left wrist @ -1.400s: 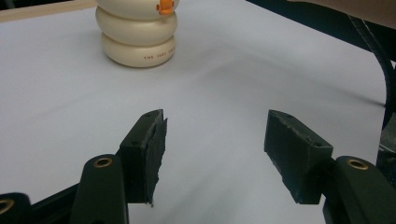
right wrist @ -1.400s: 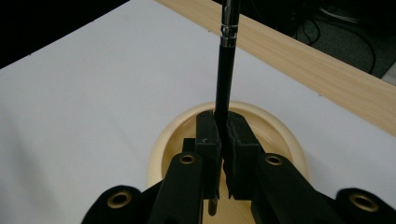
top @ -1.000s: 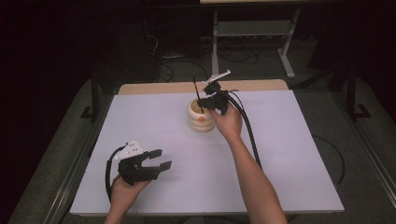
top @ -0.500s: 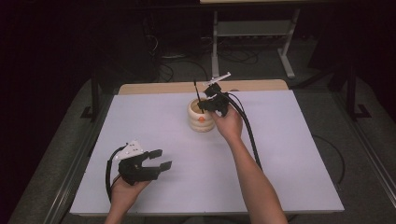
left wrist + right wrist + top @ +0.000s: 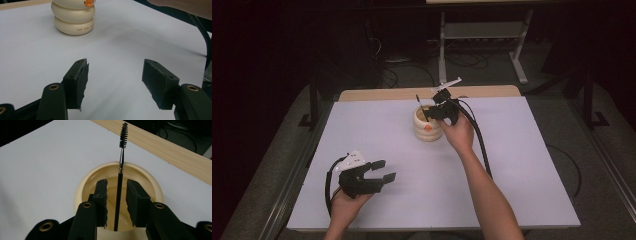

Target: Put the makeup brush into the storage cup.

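Risk here sits with the thin brush (image 5: pixel 119 182) standing in the cream ribbed cup (image 5: pixel 427 126): your right gripper (image 5: pixel 117 195) has its jaws on either side of the stem, with a narrow gap showing on each side in the right gripper view, so it has no grip on the brush yet. If you lift now, the brush probably stays behind or tips against the rim. If you close off-centre, one pad could push the stem sideways and lever the light cup over on the white table (image 5: pixel 522 165). The bristle head (image 5: pixel 123 135) stands above the jaws, so a tilt of your wrist could flick it out.

Your left gripper (image 5: pixel 115 75) rests low near the table's front left corner, jaws spread wide and holding nothing, well apart from the cup. It gives the cup no support if it starts to slide.

The cup stands toward the far middle of the table, just before the wooden edge strip (image 5: pixel 175 152).

The lower end of the brush is lost inside the cup, so you cannot tell how it stands there. In the high view your right hand (image 5: pixel 457 132) covers part of the cup. The small red lettering on the cup's base in the left gripper view is too fine to read, and the orange mark (image 5: pixel 89 3) is cut off by the frame.
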